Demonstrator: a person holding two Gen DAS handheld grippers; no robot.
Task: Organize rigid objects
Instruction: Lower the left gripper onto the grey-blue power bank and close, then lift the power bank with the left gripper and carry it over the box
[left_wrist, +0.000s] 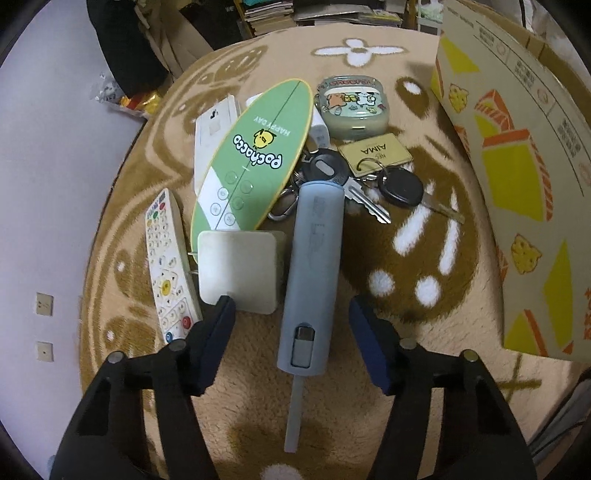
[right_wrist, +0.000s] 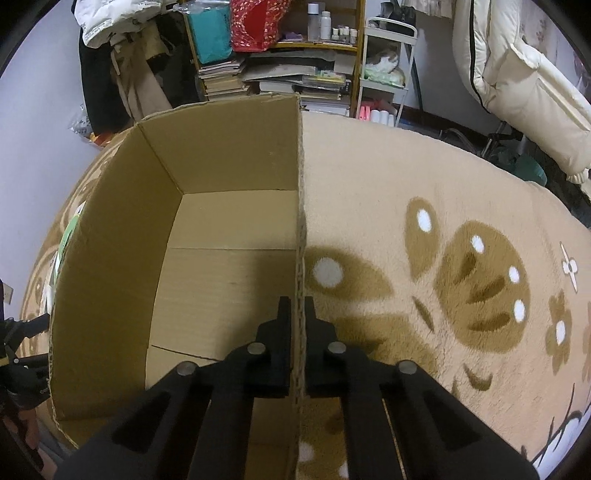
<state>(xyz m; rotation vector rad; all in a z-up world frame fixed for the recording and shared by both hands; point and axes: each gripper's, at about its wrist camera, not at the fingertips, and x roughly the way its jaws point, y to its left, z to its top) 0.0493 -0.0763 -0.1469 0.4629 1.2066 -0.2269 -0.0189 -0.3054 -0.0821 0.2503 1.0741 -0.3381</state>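
Left gripper spread wide over a clutter of small things on a tan patterned rug

The grey-blue cylindrical case lies between the open fingers, touching neither; a white square block sits just left of it, beside a white remote; a green Pochacco oval board overlaps keys, near a gold AIMA tag and cartoon earbud case; a printed cardboard box stands at right.
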